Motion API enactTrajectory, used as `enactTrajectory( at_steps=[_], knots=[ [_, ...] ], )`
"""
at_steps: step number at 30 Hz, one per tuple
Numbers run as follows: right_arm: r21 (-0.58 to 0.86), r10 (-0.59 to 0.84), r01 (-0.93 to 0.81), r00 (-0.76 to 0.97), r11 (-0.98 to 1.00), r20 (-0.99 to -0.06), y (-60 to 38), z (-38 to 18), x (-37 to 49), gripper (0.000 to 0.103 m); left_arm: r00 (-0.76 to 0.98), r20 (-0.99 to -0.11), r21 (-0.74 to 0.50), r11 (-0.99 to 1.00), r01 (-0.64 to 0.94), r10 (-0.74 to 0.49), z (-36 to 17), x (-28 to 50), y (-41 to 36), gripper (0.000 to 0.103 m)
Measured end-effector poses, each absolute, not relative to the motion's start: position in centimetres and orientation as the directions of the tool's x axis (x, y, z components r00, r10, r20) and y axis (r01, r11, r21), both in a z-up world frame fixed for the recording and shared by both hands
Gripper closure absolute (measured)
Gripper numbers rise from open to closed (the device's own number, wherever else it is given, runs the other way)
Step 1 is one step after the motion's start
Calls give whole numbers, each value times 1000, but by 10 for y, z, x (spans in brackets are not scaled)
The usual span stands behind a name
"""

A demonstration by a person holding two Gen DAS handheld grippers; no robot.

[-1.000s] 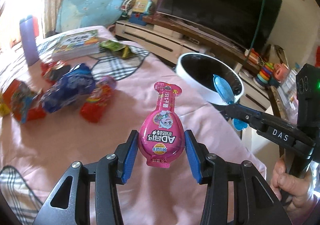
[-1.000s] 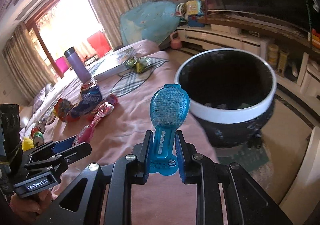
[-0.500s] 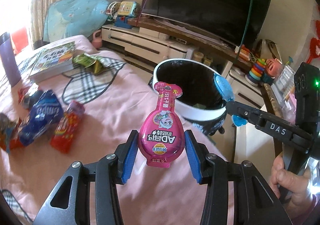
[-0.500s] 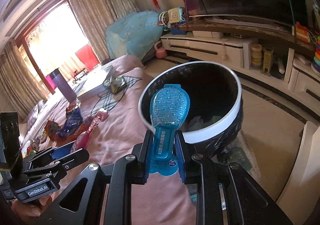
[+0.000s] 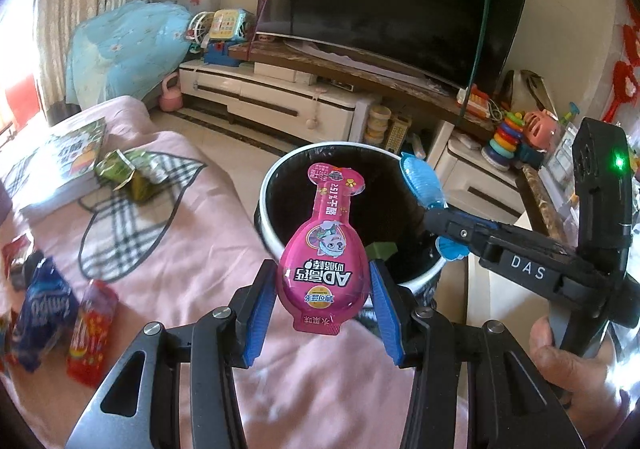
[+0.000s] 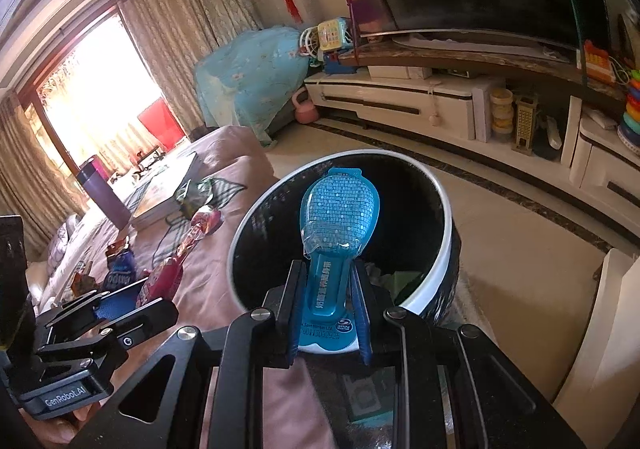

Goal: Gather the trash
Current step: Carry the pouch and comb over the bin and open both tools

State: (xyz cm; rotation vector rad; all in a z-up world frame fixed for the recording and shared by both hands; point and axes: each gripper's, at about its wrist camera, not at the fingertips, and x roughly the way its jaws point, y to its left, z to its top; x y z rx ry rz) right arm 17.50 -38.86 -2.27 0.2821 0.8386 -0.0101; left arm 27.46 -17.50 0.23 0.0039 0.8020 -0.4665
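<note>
Wrappers [image 5: 92,333] lie on the pink tabletop [image 5: 208,261]. The left tool [image 5: 324,285] pinches a pink packet [image 5: 324,261] before the bin [image 5: 276,185]; the right tool [image 6: 326,289] pinches a blue packet [image 6: 338,209] above the bin's opening.

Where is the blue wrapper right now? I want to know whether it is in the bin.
Not in yet: the blue wrapper is clamped in the right gripper, held over the bin, just right of the pink wrapper.

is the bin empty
No, in the right wrist view the black bin already holds pale and green scraps at its bottom.
</note>
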Motion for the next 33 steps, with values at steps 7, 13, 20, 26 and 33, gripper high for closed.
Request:
enactTrajectory(
  at_steps=[7, 13, 20, 26, 33],
  knots=[
    [225, 93, 123, 651, 967, -753, -400, -30, 197, 80, 585, -708, -166, 898, 407, -396, -6, 307, -193, 58],
    [210, 77, 137, 634, 968, -769, -410, -38, 211, 80, 570, -722, -171, 899, 403, -393, -14, 330, -204, 58],
    [204, 69, 148, 621, 968, -781, -418, -42, 222, 77, 545, -741, -191, 901, 390, -393, -24, 350, -211, 50],
    [233, 83, 155, 638, 960, -765, -421, -38, 217, 50, 567, -726, -208, 910, 359, -390, -23, 339, -196, 36],
    [292, 137, 118, 679, 949, -721, -400, -28, 199, 11, 585, -714, -252, 920, 299, -386, -25, 300, -156, 33]
  ],
)
